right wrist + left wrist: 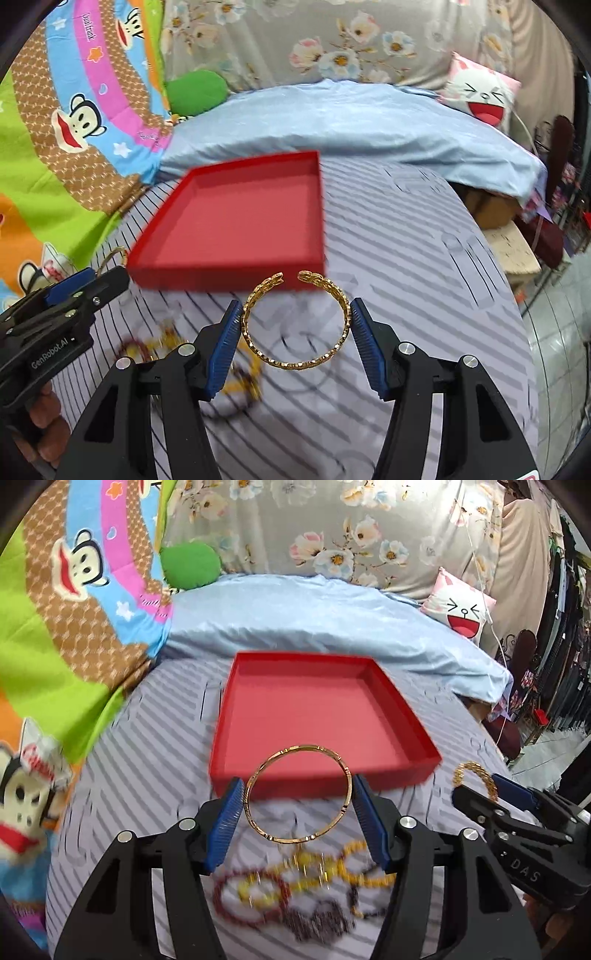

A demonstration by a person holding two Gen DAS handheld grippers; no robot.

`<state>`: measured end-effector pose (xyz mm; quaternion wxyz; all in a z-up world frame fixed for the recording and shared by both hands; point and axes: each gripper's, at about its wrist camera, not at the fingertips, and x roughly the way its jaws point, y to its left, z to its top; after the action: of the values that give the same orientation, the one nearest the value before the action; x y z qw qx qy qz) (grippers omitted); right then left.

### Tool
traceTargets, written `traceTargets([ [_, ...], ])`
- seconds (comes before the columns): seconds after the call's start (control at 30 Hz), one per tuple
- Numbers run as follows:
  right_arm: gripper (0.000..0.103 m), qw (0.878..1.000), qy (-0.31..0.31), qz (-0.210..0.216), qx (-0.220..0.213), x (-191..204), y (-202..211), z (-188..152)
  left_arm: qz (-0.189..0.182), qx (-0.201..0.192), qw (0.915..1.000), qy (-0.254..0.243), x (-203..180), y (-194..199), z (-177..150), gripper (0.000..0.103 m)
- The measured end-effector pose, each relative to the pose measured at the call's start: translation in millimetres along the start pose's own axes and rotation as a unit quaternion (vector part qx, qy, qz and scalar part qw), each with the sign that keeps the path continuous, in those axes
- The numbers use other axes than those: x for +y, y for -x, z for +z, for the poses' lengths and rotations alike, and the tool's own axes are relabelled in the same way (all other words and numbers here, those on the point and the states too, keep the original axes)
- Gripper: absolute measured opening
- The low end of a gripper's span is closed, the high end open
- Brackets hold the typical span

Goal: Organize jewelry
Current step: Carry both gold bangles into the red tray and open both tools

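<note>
Left wrist view: the left gripper (298, 805) clasps a thin gold bangle (299, 793) across its width between the two blue pads (229, 823), and the ring hangs above the striped sheet (147, 775), just short of the near wall of the red tray (402, 716), which holds nothing that can be seen. At lower right of this view the right gripper (476, 786) carries a gold chain-link cuff (474, 775); the right wrist view shows that cuff (295, 321) pinched side to side, its open gap turned toward the tray (221, 273). Both pieces are thus airborne and near the tray, not yet in it. Below the left gripper lies a blurred heap of beaded bracelets (306, 890), red, yellow and dark, awaiting sorting. To do the step well, each piece is best carried over the near wall and lowered close to the tray floor before the pads part, since a round bangle released from height may roll or bounce out; placing the two apart should keep them from tangling. Legible writing: "DAS" on the right gripper body, "GenRobot.AI" on the left gripper (62, 291) body in the right wrist view, and "paul frank" on the cartoon quilt (88, 110) beyond.
</note>
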<state>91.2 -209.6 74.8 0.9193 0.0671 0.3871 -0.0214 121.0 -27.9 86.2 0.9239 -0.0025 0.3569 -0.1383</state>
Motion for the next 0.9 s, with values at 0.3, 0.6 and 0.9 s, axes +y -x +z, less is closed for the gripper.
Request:
traceTargets([
  [0.3,0.057,1.000,0.012,0.015,0.004,17,-65,90,0.001,0.005,0.9999,-0.011,19,-66,73,0.057],
  [0.6,0.057,0.999,0.023,0.015,0.039,21,-139,140,-0.002,0.042,0.9990,-0.016,25,-148,115,0.057],
  [0.9,0.057,0.997,0.015,0.011,0.079,13,-188,149,0.008,0.081,0.9965,-0.015,26,-197,122,0.057],
])
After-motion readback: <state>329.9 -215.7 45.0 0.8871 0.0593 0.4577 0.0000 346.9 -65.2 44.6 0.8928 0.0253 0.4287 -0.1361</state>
